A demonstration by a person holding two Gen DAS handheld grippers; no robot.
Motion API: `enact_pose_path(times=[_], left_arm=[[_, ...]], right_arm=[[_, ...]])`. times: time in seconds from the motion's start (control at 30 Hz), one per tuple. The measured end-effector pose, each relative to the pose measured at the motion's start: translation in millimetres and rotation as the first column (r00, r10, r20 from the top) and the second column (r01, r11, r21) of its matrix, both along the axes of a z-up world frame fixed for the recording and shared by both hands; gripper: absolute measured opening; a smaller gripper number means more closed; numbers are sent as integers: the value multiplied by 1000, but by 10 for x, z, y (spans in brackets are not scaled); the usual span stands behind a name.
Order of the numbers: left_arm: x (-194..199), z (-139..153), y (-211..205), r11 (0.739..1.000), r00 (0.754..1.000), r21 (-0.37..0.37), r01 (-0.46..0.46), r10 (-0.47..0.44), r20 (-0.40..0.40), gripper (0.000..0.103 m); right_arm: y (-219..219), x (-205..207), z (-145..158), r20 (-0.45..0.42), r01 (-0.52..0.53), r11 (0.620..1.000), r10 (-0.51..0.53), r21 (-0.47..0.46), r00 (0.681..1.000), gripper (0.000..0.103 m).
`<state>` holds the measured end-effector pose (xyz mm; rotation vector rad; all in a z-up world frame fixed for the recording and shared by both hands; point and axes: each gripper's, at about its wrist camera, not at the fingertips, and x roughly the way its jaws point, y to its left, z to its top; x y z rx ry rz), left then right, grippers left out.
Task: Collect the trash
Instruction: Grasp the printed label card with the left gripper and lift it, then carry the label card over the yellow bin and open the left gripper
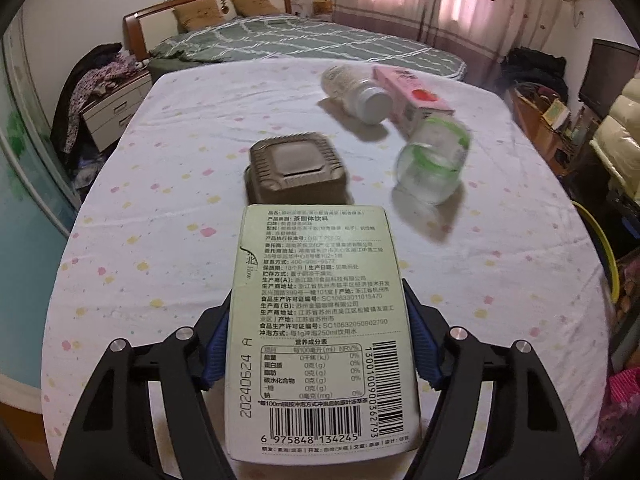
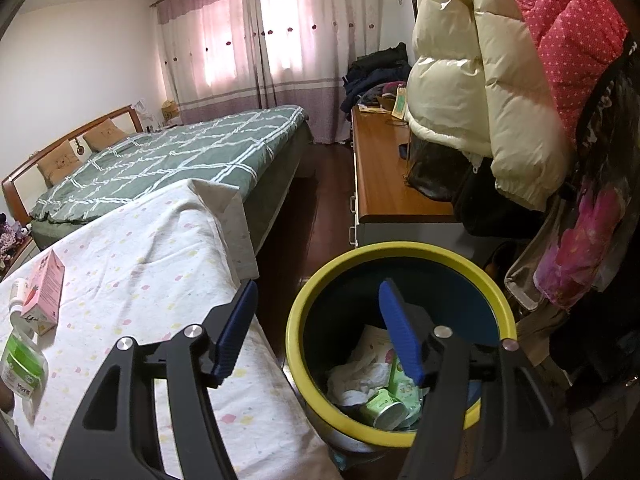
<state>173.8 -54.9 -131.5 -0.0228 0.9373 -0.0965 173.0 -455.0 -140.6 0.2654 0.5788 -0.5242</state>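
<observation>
In the left wrist view we see the left gripper (image 1: 320, 344) clamped on a pale green tea box (image 1: 320, 332), its blue pads pressed against the box's two long sides. The box fills the 6 o'clock sector, printed panel and barcodes facing the camera, and hides the tabletop directly ahead of the fingers.

Just beyond the box's far edge, at 12 o'clock from it, a brown molded-pulp container (image 1: 296, 169) sits upside down on the tablecloth (image 1: 140, 240). At 2 o'clock from the box lies a clear plastic cup with a green band (image 1: 434, 162), on its side and motion-blurred. Past it, a pink strawberry carton (image 1: 412, 94) rests touching a clear bottle with a silver cap (image 1: 356, 94), also on its side. A bed with a green checked quilt (image 1: 304, 38) stands behind the table.

In the right wrist view we see the right gripper (image 2: 318, 330) with its fingers wide apart and nothing between them. It hangs over the table edge and the yellow-rimmed trash bin (image 2: 296, 320) at 5 o'clock. The right finger crosses in front of the bin opening and covers part of its contents. Inside the bin we identify crumpled white paper (image 2: 356, 376), a small green-and-white cup (image 2: 384, 404) on its side, and green printed packaging (image 2: 402, 378).

Only the right wrist view shows the bin's interior, a wooden dresser (image 2: 384, 176), and a cream puffer jacket (image 2: 472, 80) hanging beside a pink dotted one. The pink carton (image 2: 44, 292) and green-banded cup (image 2: 22, 360) appear at its 9 o'clock edge. The pulp container appears only in the left wrist view.
</observation>
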Motion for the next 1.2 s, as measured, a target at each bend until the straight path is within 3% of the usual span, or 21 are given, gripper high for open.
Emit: enact_pose_path(times=[0.27, 0.47, 0.83, 1.2], left_arm=[[16, 309, -431, 992, 990, -13, 123, -122, 67, 71], [131, 437, -1046, 968, 964, -23, 251, -248, 93, 71], [423, 554, -2484, 879, 876, -25, 477, -472, 102, 72], [641, 383, -3908, 791, 790, -6, 612, -611, 54, 72]], right_arm=[[21, -108, 32, 3, -55, 998, 55, 7, 999, 61], [-96, -296, 67, 2, -81, 997, 81, 4, 997, 61], [-420, -794, 100, -14, -90, 996, 89, -9, 996, 62], [-736, -1206, 60, -29, -34, 999, 34, -1, 999, 63]])
